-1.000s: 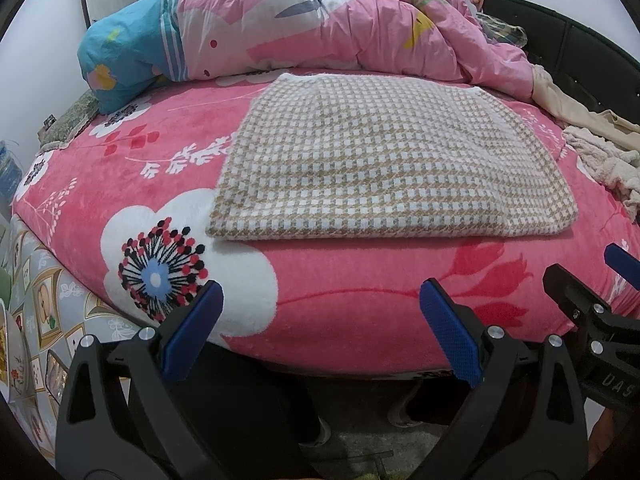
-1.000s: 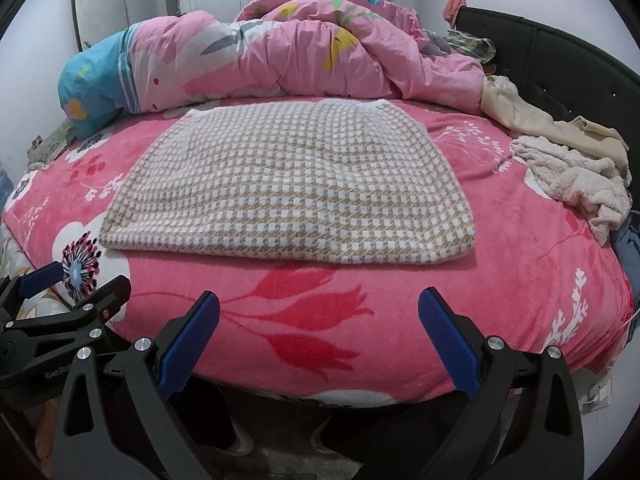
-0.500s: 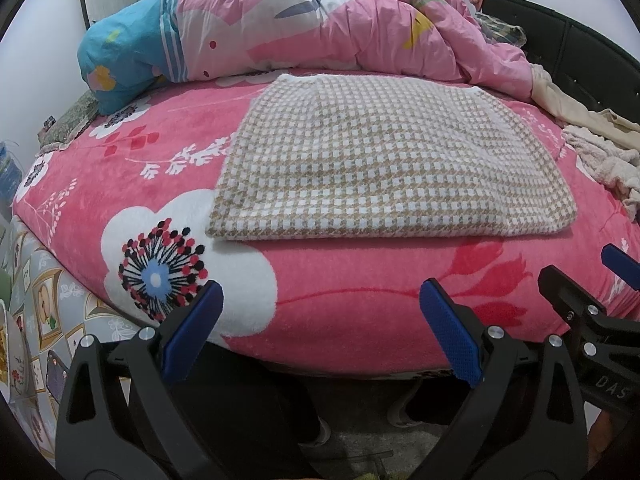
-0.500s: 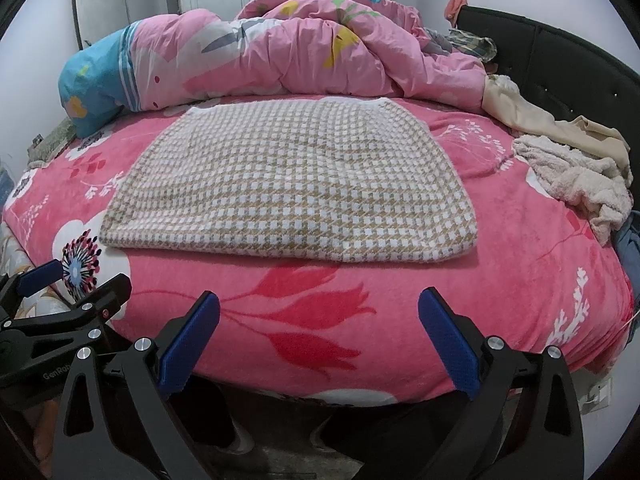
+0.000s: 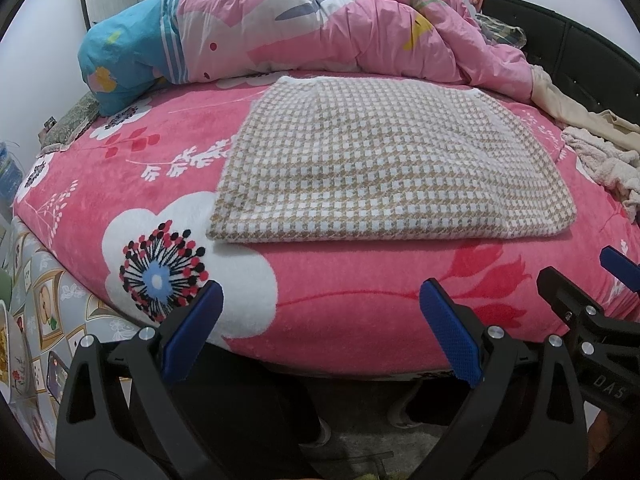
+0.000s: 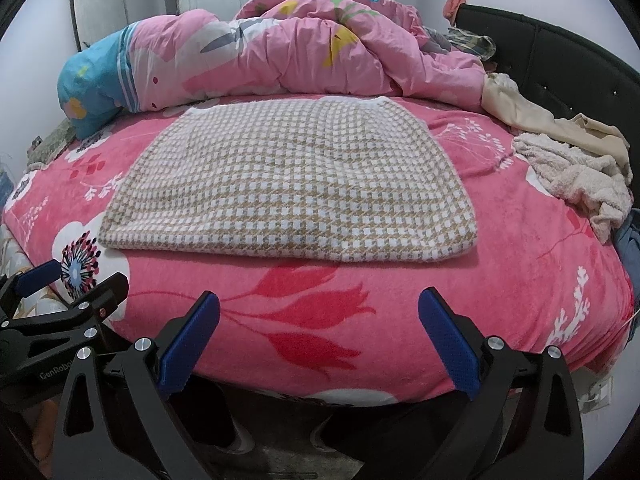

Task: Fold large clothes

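A beige-and-white houndstooth garment (image 5: 384, 164) (image 6: 296, 188) lies folded into a flat rectangle on the pink flowered bed cover (image 5: 328, 304) (image 6: 400, 300). My left gripper (image 5: 320, 328) hovers open off the bed's near edge, short of the garment's front left part, holding nothing. My right gripper (image 6: 318, 332) is open too, off the near edge in front of the garment's front middle, with nothing between its blue pads. Each gripper shows at the edge of the other's view: the right gripper (image 5: 592, 300) and the left gripper (image 6: 68, 292).
A bunched pink and blue duvet (image 5: 304, 28) (image 6: 280, 52) lies behind the garment. Beige and cream clothes (image 6: 576, 168) (image 5: 600, 156) are heaped at the right by the black headboard (image 6: 560, 68). The bed's patterned side (image 5: 40, 312) drops at the left.
Both grippers have crept slightly toward the bed, the right one a little more. The garment has not moved and both grippers stay open.
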`<state>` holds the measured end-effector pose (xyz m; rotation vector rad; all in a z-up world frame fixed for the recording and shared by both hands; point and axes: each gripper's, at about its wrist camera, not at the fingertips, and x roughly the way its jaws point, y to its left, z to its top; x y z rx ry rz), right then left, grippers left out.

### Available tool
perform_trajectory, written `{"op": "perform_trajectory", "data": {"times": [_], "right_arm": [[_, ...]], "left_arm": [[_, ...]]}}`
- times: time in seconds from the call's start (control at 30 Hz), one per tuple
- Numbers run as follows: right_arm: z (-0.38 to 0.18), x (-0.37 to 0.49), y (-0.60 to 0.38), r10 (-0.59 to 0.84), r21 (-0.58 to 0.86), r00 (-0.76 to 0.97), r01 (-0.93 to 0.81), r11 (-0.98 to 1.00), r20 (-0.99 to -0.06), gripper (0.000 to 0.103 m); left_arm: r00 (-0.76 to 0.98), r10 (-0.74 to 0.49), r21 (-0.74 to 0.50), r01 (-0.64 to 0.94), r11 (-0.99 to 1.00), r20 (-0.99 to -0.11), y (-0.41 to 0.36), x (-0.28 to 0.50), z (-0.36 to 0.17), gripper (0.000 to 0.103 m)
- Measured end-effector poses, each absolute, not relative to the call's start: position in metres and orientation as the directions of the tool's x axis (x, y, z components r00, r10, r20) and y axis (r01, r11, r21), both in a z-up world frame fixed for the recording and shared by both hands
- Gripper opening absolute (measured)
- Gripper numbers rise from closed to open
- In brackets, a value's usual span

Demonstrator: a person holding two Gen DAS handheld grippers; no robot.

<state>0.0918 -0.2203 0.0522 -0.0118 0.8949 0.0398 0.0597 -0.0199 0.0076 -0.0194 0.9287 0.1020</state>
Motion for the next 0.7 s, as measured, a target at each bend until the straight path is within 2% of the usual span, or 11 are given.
{"op": "perform_trajectory", "data": {"times": [0.7], "right_arm": [[0.0544,0.0930,-0.2189,0.031,0.004,0.627,-0.045,0.999,-0.779,0.097]], "left_arm": [[0.599,0.083,0.030,-0.097,0.995,-0.796,-0.0158,0.0605,0.0099,0.095]]}}
